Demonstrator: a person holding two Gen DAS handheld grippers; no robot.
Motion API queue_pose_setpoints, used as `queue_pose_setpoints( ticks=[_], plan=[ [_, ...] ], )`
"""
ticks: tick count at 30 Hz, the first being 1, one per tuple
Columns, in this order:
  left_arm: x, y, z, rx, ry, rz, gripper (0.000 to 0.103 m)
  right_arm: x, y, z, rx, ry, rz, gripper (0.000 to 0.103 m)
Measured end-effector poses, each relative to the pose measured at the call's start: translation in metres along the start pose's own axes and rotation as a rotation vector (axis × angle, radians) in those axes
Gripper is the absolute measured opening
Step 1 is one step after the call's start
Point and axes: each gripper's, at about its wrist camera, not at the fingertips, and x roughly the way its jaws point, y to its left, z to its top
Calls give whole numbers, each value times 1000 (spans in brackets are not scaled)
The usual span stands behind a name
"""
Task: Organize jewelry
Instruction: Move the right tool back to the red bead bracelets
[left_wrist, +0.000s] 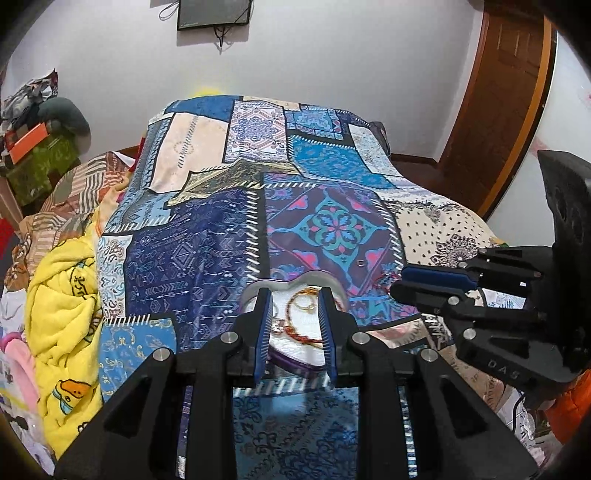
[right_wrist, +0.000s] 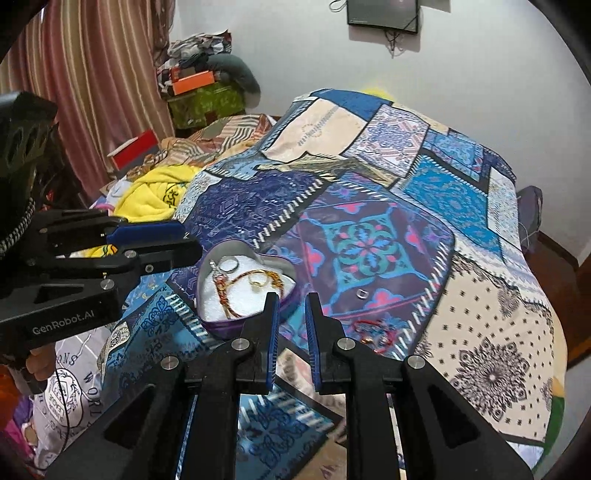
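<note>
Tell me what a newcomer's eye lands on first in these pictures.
First, the patchwork bedspread in blues and purples, covering the whole bed. Next, the heart-shaped tin near its front edge, with bracelets and rings on white padding. A red bracelet and a small silver ring lie loose on the cloth to its right.

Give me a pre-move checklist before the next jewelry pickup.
1. Heart-shaped tin open, jewelry inside: ok.
2. Red bracelet still loose on the bedspread: not ok.
3. Small ring outside the tin: not ok.
4. Right tool empty, narrow gap between fingers: ok.
5. Left tool empty, hovering above the tin: ok.
6. Room left in the tin for the bracelet: cannot tell.
</note>
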Motion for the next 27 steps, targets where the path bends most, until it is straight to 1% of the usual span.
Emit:
queue_pose_setpoints(
  ticks=[3,8,13,14,15,16,17,18,21,27],
  plan=[
    [1,-9,0,-1,5,-10,24,-7,-11,-4,25,-11,-8,13],
    [9,-29,-1,14,19,-19,24,-15,-40,-10,104,-15,-35,13],
    [24,-49,-3,30,51,-56,24,-22,-74,-20,164,-6,-92,13],
    [26,-53,-4,34,55,-61,24,-24,-79,-22,172,-4,-97,16],
    [31,-58,-4,42,64,-68,24,-24,-85,-25,184,2,-102,25],
    [35,-62,-5,46,73,-74,25,-25,-91,-28,199,1,-107,30],
    [38,-65,-6,50,80,-79,26,-26,-94,-30,206,-2,-112,38],
    [43,-70,-6,55,88,-85,27,-26,-98,-33,215,-6,-117,40],
    [55,-79,-7,69,108,-92,27,-20,-105,-40,224,14,-110,40],
    [81,-91,-15,64,166,-125,27,-1,-110,-51,227,59,-94,40]
  ],
)
